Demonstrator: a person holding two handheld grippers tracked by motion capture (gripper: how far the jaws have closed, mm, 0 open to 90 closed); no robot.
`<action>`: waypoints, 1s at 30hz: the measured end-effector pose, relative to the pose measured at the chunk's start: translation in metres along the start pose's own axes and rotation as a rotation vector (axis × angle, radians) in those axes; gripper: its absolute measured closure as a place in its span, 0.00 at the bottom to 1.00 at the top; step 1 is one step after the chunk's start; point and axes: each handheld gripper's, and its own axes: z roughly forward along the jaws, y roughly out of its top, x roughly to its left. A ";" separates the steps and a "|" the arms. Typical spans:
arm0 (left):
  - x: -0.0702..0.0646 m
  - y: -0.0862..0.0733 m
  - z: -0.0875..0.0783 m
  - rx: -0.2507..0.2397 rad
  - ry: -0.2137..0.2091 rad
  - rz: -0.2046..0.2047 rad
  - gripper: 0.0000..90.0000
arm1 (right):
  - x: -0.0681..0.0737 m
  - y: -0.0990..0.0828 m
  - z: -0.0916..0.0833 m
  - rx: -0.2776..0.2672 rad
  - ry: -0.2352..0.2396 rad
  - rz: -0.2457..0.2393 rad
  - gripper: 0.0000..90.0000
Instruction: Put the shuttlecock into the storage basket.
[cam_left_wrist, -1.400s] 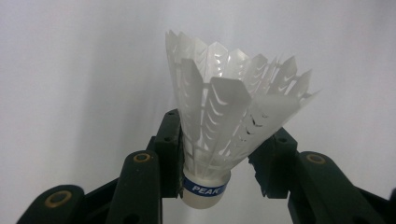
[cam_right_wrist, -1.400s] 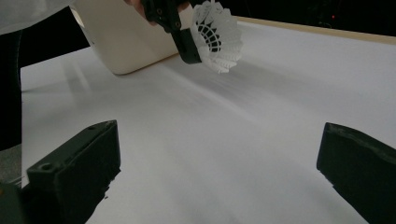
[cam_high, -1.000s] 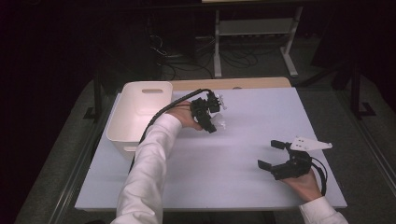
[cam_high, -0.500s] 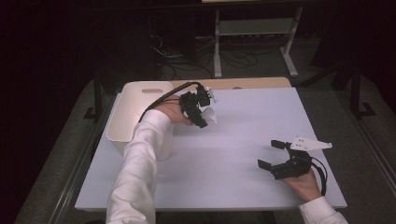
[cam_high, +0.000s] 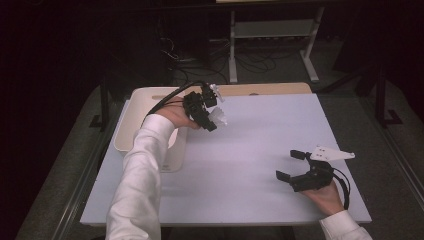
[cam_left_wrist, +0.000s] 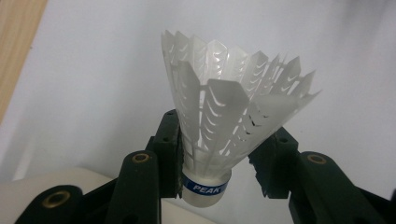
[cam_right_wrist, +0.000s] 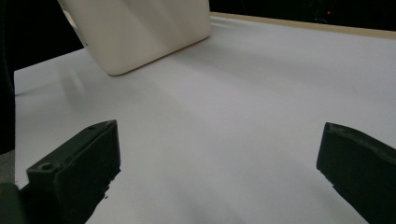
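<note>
1. Left gripper (cam_high: 212, 120) pinches the shuttlecock (cam_left_wrist: 224, 121) by its cork base, sparing the skirt, lifted beside the white bin (cam_high: 131, 131).
2. Right gripper (cam_high: 291, 165) rests wide open and empty on the table (cam_high: 260, 150).

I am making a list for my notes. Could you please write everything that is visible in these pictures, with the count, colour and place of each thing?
shuttlecock: one, white plastic skirt, white base with a blue band, clamped at its base in the left gripper, skirt pointing away from the jaws.
bin: one, cream-white, on the far left part of the table.
table: one, pale white top with a wooden strip along the far edge.
metal rack: one, light grey, on the dark floor beyond the table.
cables: several, dark, on the floor beyond the table.
left gripper: one, black, raised beside the bin, shut on the shuttlecock.
right gripper: one, black with a grey plate, near right on the table, jaws open and empty.
sleeves: two, white.
</note>
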 end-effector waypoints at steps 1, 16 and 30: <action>0.000 0.000 -0.002 0.001 0.003 0.004 0.64 | 0.000 0.000 0.000 0.003 0.001 0.003 0.00; -0.001 -0.006 -0.021 -0.042 0.025 -0.012 0.63 | -0.001 -0.002 -0.001 0.014 -0.007 0.009 0.00; -0.005 -0.012 -0.040 -0.045 0.033 0.009 0.62 | 0.000 -0.003 -0.001 0.016 -0.014 0.009 0.00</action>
